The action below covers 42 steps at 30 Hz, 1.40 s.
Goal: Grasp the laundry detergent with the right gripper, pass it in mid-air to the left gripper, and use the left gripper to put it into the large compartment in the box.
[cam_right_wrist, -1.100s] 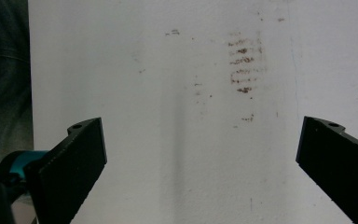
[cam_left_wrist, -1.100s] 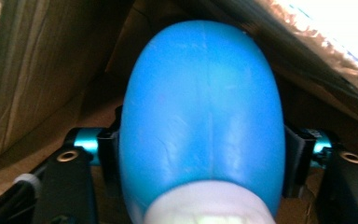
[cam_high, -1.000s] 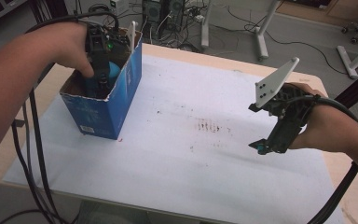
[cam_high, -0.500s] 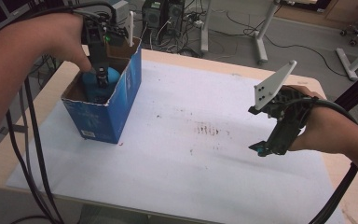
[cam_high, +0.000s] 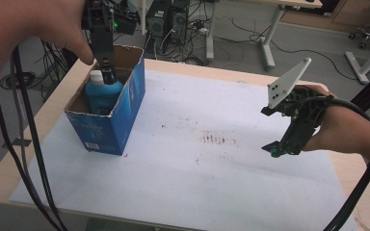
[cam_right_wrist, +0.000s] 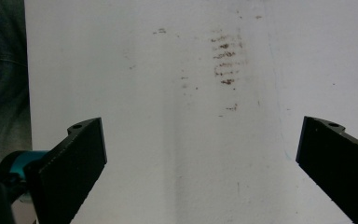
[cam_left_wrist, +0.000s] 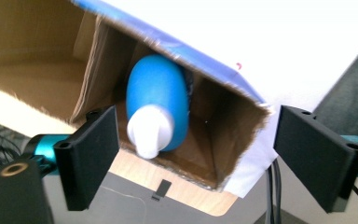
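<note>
A blue bottle with a white cap [cam_high: 101, 91] stands inside an open blue cardboard box [cam_high: 125, 108] at the table's left. In the left gripper view the bottle [cam_left_wrist: 156, 105] lies below and between the jaws, not touched by them. My left gripper [cam_high: 107, 67] hangs just above the box, pointing down; its jaws have just been opening and nothing is pressed between them [cam_left_wrist: 209, 158]. At the right my right gripper [cam_high: 275, 147] is held over the white sheet, jaws wide apart and empty [cam_right_wrist: 200, 168].
A white sheet [cam_high: 197, 163] with brown stains [cam_high: 214, 138] covers the wooden table [cam_high: 19, 159]. Black cables [cam_high: 26, 144] hang off the left edge. Desks, computers and wires stand on the floor behind the table.
My left gripper has risen out of the box, leaving the blue bottle inside, and its jaws have spread. The right gripper has stayed where it was.
</note>
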### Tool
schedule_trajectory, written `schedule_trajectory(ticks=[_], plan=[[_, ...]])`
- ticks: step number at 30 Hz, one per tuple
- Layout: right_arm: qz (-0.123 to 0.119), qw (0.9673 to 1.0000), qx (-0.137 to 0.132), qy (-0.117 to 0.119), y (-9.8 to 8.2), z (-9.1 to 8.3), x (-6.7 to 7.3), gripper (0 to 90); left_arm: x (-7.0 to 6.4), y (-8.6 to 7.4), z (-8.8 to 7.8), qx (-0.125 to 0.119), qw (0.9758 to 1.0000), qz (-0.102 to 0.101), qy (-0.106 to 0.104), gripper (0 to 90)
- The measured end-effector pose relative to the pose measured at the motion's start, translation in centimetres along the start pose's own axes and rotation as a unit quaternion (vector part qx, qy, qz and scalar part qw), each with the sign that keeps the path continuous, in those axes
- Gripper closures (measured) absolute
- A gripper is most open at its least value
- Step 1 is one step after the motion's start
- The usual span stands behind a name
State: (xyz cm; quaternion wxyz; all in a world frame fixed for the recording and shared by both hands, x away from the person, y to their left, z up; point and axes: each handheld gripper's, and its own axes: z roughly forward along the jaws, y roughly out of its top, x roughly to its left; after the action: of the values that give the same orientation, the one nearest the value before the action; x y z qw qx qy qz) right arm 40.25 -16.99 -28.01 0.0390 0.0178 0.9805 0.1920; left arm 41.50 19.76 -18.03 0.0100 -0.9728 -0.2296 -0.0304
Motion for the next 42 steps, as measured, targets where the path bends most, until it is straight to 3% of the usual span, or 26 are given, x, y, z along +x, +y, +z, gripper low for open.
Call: schedule_trajectory(ticks=[7,10,14,15,20,29,37,42], plan=[[0.006,1.0,0.006,-0.002,-0.5,-1.2,-0.8,0.7,-2.2,2.3,-0.5,-0.006,0.9984,0.055,-0.013,7.7],[0.008,0.9999,0.013,-0.003,-0.7,-1.6,-1.2,0.7,-2.9,3.4,-0.2,-0.006,0.9963,0.084,-0.02,7.7],[0.011,0.9997,0.021,-0.004,-0.9,-2.0,-1.7,0.7,-3.5,4.4,0.1,-0.009,0.9947,0.099,-0.026,6.3],[0.011,0.9996,0.026,-0.004,-1.0,-2.0,-1.8,0.7,-3.7,5.1,0.4,-0.012,0.9932,0.112,-0.029,6.3],[0.009,0.9989,0.044,0.009,-1.1,-2.1,-2.6,0.7,-4.0,6.3,1.1,-0.011,0.9899,0.136,-0.037,3.4],[0.015,0.9967,0.078,0.015,-2.0,-1.3,-3.4,0.7,-4.4,7.6,2.5,-0.014,0.9838,0.174,-0.042,1.6],[0.006,0.9939,0.107,0.022,-2.0,-0.2,-3.6,0.7,-4.7,8.7,4.0,-0.014,0.9818,0.182,-0.051,1.6],[0.008,0.9932,0.113,0.027,-2.0,0.1,-3.8,0.7,-4.8,8.9,4.2,-0.02,0.9811,0.184,-0.057,1.6]])
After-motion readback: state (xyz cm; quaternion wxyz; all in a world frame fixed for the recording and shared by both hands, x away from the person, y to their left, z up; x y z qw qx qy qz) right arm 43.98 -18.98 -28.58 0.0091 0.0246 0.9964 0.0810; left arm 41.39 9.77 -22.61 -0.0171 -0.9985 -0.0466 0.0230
